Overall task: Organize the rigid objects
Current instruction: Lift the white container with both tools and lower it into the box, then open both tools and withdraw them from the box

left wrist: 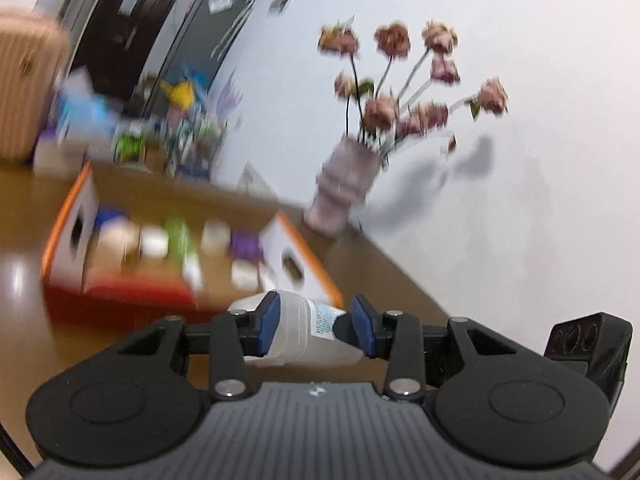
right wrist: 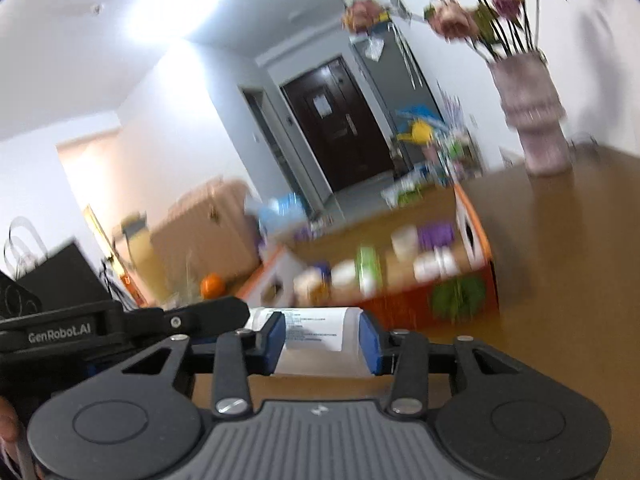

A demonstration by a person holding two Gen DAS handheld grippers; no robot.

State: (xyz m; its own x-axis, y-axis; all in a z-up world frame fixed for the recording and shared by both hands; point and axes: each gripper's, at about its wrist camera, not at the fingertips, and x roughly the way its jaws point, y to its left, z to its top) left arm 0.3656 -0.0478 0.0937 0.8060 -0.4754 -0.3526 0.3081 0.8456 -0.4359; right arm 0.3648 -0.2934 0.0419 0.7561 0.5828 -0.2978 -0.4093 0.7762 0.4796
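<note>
My left gripper [left wrist: 316,330] is shut on a white plastic bottle [left wrist: 300,332] with a printed label, lying crosswise between the blue pads above the brown table [left wrist: 380,272]. My right gripper [right wrist: 322,340] is shut on a white labelled bottle [right wrist: 320,332], its blue pads pressing both sides. Ahead of both stands an orange and white cardboard box [left wrist: 68,236] [right wrist: 474,240], blurred, holding several small bottles and jars. The other gripper shows as a black body [right wrist: 120,320] at the left of the right wrist view and as a black block [left wrist: 588,344] at the right of the left wrist view.
A ribbed vase of dried pink flowers [left wrist: 344,184] [right wrist: 532,120] stands on the table by the white wall. Beyond the table are a beige suitcase [left wrist: 24,88] [right wrist: 200,232], cluttered shelves [left wrist: 188,132], a dark door [right wrist: 340,120] and an orange fruit [right wrist: 211,285].
</note>
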